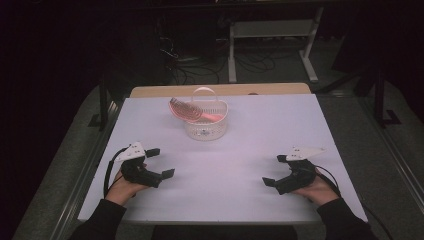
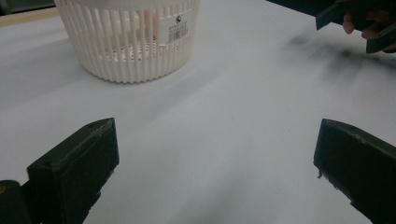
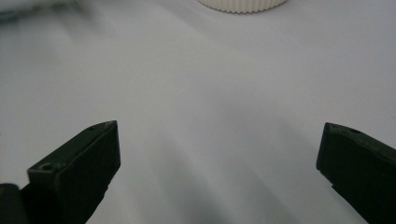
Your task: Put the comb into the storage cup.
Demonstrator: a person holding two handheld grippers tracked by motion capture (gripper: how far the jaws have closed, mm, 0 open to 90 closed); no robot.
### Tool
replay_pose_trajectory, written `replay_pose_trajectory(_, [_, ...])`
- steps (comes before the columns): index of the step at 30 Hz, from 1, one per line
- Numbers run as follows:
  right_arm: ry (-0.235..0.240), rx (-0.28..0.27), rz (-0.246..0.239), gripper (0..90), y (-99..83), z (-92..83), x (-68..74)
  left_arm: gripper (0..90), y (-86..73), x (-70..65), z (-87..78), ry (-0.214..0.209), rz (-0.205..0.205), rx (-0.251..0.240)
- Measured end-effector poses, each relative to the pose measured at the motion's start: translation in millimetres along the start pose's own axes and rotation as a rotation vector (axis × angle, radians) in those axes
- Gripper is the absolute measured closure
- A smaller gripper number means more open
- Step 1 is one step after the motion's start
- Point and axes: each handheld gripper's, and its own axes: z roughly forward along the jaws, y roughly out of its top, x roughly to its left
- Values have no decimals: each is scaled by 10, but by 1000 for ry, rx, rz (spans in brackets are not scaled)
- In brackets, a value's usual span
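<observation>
White board (image 1: pixel 225 165) covers most of the tabletop, and the near edge of it is where the person's two hands rest, sleeves coming in from the bottom of the high view. At the near left, the left gripper (image 1: pixel 161 163) lies low over the board with its jaws spread wide and nothing between them; in the left gripper view the two black jaws stand far apart over bare white surface. At the near right, the right gripper (image 1: pixel 274 170) sits in the same manner, jaws parted wide and empty, pointing inward toward the middle of the board; the right gripper view shows the same broad gap with only the board beneath it. The two grippers are well apart from each other, one on each side, and both are well short of the basket. Farther up the board, near its middle and toward the far edge, stands a white slotted basket (image 1: pixel 206 128) with a thin hoop handle raised over it; a barcode label shows on its wall in the left gripper view (image 2: pixel 126 42). A pink hairbrush (image 1: pixel 186 111) lies in the basket, its bristled head sticking out over the left rim and tilted upward. Beyond the board a strip of wooden tabletop (image 1: pixel 220 89) shows, and past that a dark floor with cables and a white metal frame (image 1: pixel 272 30).
</observation>
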Motion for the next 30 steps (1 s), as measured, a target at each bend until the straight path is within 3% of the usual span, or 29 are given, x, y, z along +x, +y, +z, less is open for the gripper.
replay_pose_trajectory(11, [-5, -4, -5, 0, -2, -15, -3, 1, -98, -22, -56, -3, -1, 30])
replay_pose_trajectory(30, [-8, 1, -7, 0, -6, -6, -4, 1, -107, -21, -30, -10, 3, 55])
